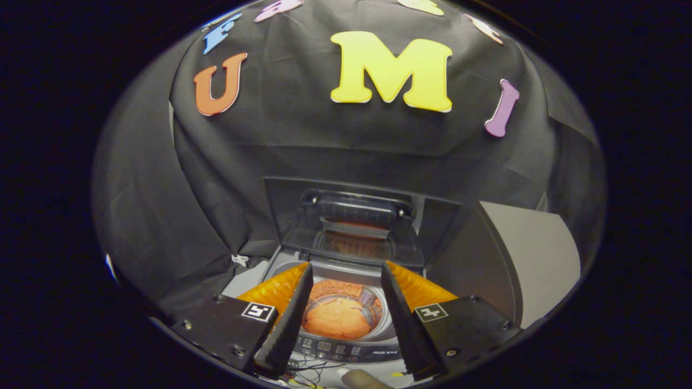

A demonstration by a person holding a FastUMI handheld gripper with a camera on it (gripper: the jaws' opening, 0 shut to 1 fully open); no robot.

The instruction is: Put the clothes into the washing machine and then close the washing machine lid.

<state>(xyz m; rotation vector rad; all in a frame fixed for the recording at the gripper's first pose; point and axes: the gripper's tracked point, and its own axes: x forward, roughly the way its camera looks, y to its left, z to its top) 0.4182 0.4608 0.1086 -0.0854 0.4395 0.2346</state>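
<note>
An orange garment (pixel 336 319) lies in the drum of a small top-loading washing machine (pixel 346 352), seen between my fingers and below them. The machine's dark see-through lid (pixel 354 221) stands raised behind the drum, hinged at the back, with a handle bar near its top edge. My gripper (pixel 346 281) is open above the drum opening, with nothing between its fingers. The left fingertip (pixel 303 273) and the right fingertip (pixel 390 273) frame the drum's rim.
A grey box-like panel (pixel 532 259) stands to the right of the machine. Black cloth hangs behind and to the left. The control strip with buttons runs along the machine's front edge, and thin wires (pixel 311 373) lie before it.
</note>
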